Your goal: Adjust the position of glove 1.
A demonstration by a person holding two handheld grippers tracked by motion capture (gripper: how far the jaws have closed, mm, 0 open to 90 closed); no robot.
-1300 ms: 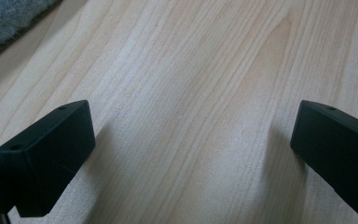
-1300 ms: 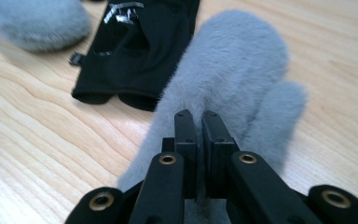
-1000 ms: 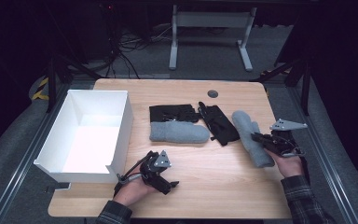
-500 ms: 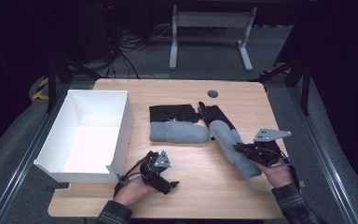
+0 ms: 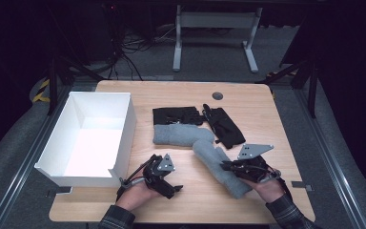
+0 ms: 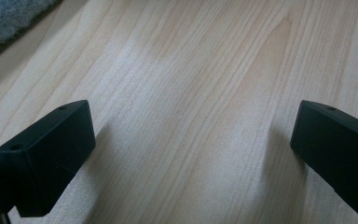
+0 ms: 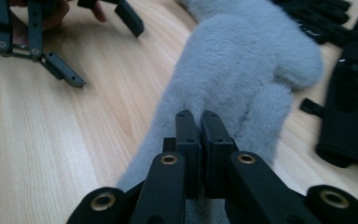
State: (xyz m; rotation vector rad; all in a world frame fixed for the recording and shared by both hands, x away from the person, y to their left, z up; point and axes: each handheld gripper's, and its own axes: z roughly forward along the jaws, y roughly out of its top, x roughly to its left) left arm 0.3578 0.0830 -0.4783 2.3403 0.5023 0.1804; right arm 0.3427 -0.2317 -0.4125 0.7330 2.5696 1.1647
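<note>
The right hand-held gripper point(image 5: 226, 166) is pinching the near grey mitten point(image 5: 217, 168) by its fluffy side, its jaws pressed almost together on the pile, as the right gripper view point(image 7: 199, 122) shows close up. A second ago that mitten lay far over on the right side of the bench point(image 5: 181, 205), aligned roughly near-to-far; now it has been dragged leftward toward the middle and swung onto a diagonal, so its far end touches or just overlaps the second grey mitten point(image 5: 182, 135) lying crosswise beyond it. That looks like the pair being brought together — either to stack them or to carry them on toward the white box point(image 5: 122, 131) at the left, which I judge is where the gloves go. The left hand-held gripper point(image 5: 174, 183) has not stirred: it rests at the near edge, just right of the box corner, jaws spread wide over bare wood with nothing between them point(image 6: 191, 140). Farther off, the two black gloves point(image 5: 177, 115) and point(image 5: 224, 125) lie where they were, untouched, just beyond the grey pair. The box is empty, so no glove is stowed yet.
</note>
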